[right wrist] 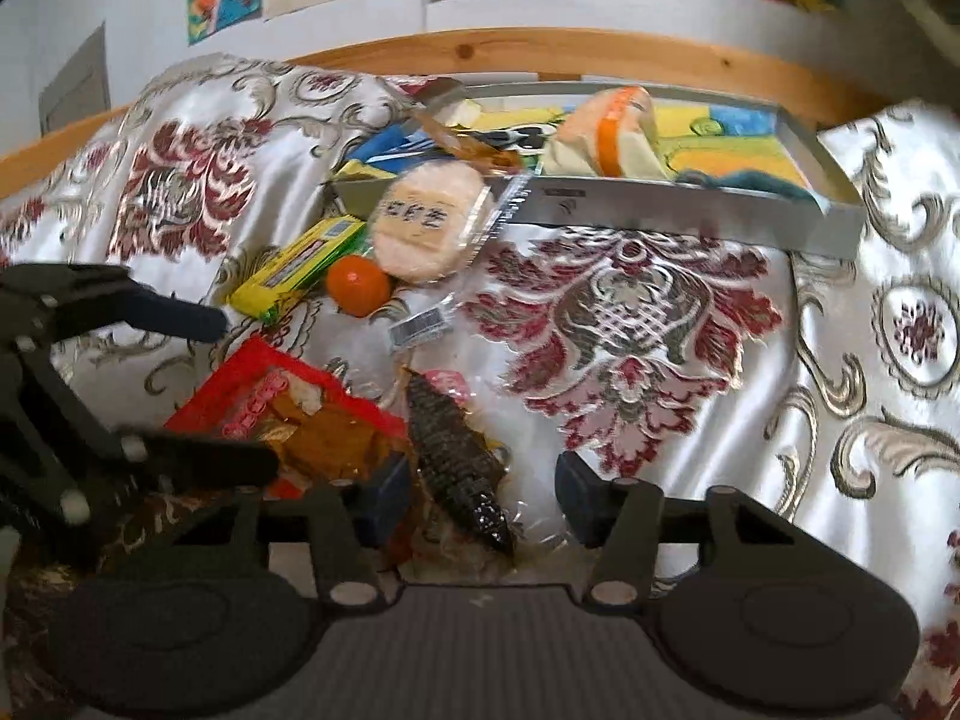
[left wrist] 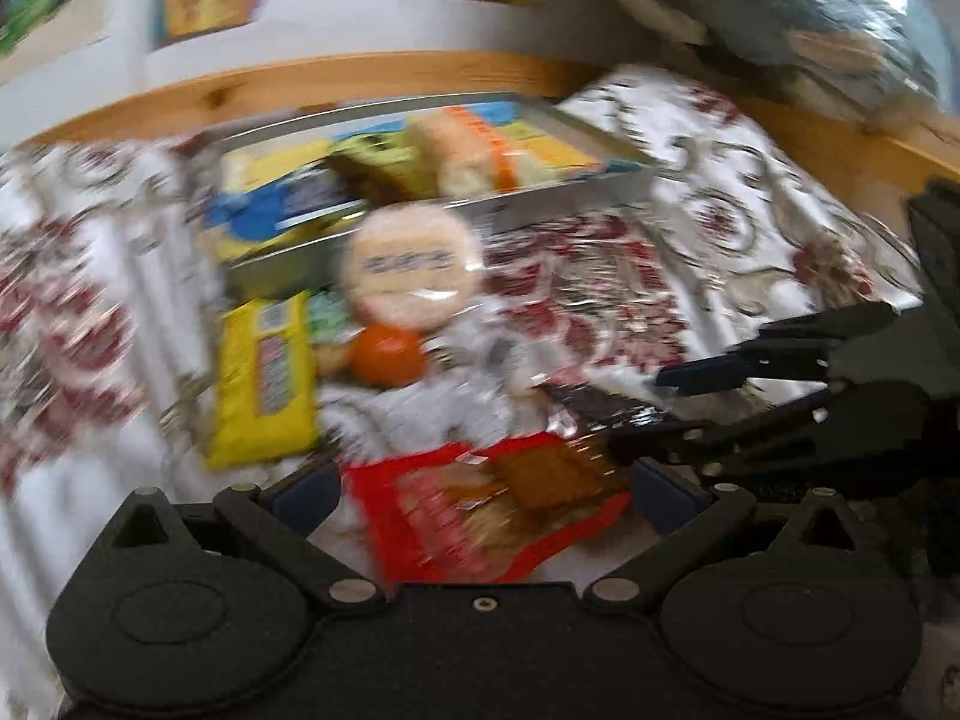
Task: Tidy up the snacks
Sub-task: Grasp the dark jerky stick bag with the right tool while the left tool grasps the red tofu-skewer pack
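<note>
Cloth: a white satin cover [right wrist: 690,420] with dark red and silver floral pattern spreads under everything; a wooden rail [right wrist: 540,54] runs along its far edge.
Tray: a shallow grey tray [right wrist: 690,210] lies at the far middle, holding a pale packet with an orange band [right wrist: 606,132] and flat colourful packets.
Left gripper: the left gripper [left wrist: 486,498] stands open, its blue-padded fingers on either side of the red snack packet [left wrist: 432,516]; whether they touch it is lost in blur.
Right gripper: the right gripper [right wrist: 483,495] stands open, fingers either side of a dark ridged snack in clear wrap [right wrist: 462,468], not closed on it.
Red snack packet: near left of the dark ridged snack, just beside it.
Yellow packet: a long yellow packet [right wrist: 294,270] lies left of the orange, far of the red packet.
Round cracker: a pale round cracker in clear wrap [right wrist: 432,228] leans against the tray's near wall.
Orange: a small orange fruit [right wrist: 358,286] sits just near of the cracker, beside the yellow packet.
</note>
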Demonstrator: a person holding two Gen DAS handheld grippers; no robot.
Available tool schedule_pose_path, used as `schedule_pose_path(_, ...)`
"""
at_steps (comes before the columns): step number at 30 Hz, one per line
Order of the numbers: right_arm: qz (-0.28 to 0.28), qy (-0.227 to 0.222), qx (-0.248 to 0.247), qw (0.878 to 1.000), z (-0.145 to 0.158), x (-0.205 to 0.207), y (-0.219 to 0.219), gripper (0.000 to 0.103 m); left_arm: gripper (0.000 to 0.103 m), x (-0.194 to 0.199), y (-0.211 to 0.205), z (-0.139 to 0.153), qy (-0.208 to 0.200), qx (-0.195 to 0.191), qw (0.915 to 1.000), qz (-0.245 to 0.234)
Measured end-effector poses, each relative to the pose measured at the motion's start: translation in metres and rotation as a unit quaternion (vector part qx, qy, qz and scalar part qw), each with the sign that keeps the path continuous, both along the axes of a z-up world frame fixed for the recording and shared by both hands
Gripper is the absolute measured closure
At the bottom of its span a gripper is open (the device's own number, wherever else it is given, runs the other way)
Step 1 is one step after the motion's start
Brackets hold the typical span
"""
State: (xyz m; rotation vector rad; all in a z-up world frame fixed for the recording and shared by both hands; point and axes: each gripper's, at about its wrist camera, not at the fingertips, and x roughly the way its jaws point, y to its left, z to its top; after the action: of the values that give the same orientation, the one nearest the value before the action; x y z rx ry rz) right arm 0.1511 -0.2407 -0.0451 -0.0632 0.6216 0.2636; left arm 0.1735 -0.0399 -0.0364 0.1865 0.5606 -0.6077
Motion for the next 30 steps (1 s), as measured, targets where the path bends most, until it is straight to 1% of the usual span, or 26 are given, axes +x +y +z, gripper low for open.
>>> schedule_pose_path(2, -0.007, -0.002, -0.003, 1.000, 0.000, 0.003, -0.007, 0.040, 0.001, 0.006, -0.009, -0.003, -0.001, 0.013, 0.9994, -0.032)
schedule_pose_path(5, -0.012, 0.003, 0.013, 1.000, -0.001, 0.008, -0.020, 0.040, 0.001, 0.014, -0.021, -0.006, -0.006, 0.039, 0.9961, -0.079)
schedule_pose_path(7, -0.012, 0.004, 0.019, 1.000, -0.002, 0.011, -0.025, 0.040, 0.001, 0.018, -0.029, -0.006, -0.006, 0.057, 0.9914, -0.117)
schedule_pose_path(9, -0.009, 0.003, 0.029, 1.000, -0.003, 0.013, -0.031, 0.040, 0.001, 0.023, -0.036, -0.007, -0.008, 0.079, 0.9850, -0.153)
schedule_pose_path(11, -0.006, 0.001, 0.034, 0.999, -0.004, 0.014, -0.033, 0.040, 0.001, 0.029, -0.040, -0.010, 0.011, 0.094, 0.9775, -0.188)
schedule_pose_path(13, -0.004, 0.003, 0.038, 0.999, -0.004, 0.016, -0.034, 0.039, 0.001, 0.037, -0.042, -0.012, 0.045, 0.098, 0.9696, -0.220)
schedule_pose_path(14, -0.003, 0.005, 0.044, 0.999, -0.005, 0.017, -0.035, 0.039, 0.001, 0.039, -0.043, -0.014, 0.062, 0.099, 0.9660, -0.231)
schedule_pose_path(16, -0.004, 0.007, 0.056, 0.998, -0.005, 0.017, -0.040, 0.039, 0.001, 0.039, -0.043, -0.015, 0.080, 0.101, 0.9605, -0.247)
schedule_pose_path(18, -0.006, 0.008, 0.063, 0.998, -0.005, 0.016, -0.040, 0.039, 0.001, 0.037, -0.044, -0.017, 0.082, 0.108, 0.9591, -0.248)
schedule_pose_path(22, -0.007, 0.011, 0.055, 0.998, -0.004, 0.015, -0.037, 0.039, 0.003, 0.035, -0.048, -0.020, 0.084, 0.120, 0.9604, -0.237)
schedule_pose_path(23, -0.007, 0.013, 0.052, 0.999, -0.003, 0.015, -0.036, 0.039, 0.006, 0.035, -0.048, -0.020, 0.089, 0.115, 0.9614, -0.233)
schedule_pose_path(25, -0.004, 0.018, 0.046, 0.999, -0.002, 0.015, -0.034, 0.041, 0.009, 0.038, -0.045, -0.018, 0.112, 0.099, 0.9635, -0.222)
schedule_pose_path(27, -0.004, 0.022, 0.039, 0.999, 0.000, 0.015, -0.032, 0.042, 0.016, 0.039, -0.040, -0.017, 0.136, 0.083, 0.9656, -0.206)
schedule_pose_path(28, -0.004, 0.025, 0.038, 0.999, 0.000, 0.015, -0.031, 0.042, 0.018, 0.039, -0.039, -0.017, 0.144, 0.076, 0.9672, -0.195)
schedule_pose_path(30, -0.010, 0.030, 0.037, 0.999, 0.002, 0.015, -0.031, 0.043, 0.027, 0.037, -0.037, -0.017, 0.158, 0.070, 0.9693, -0.175)
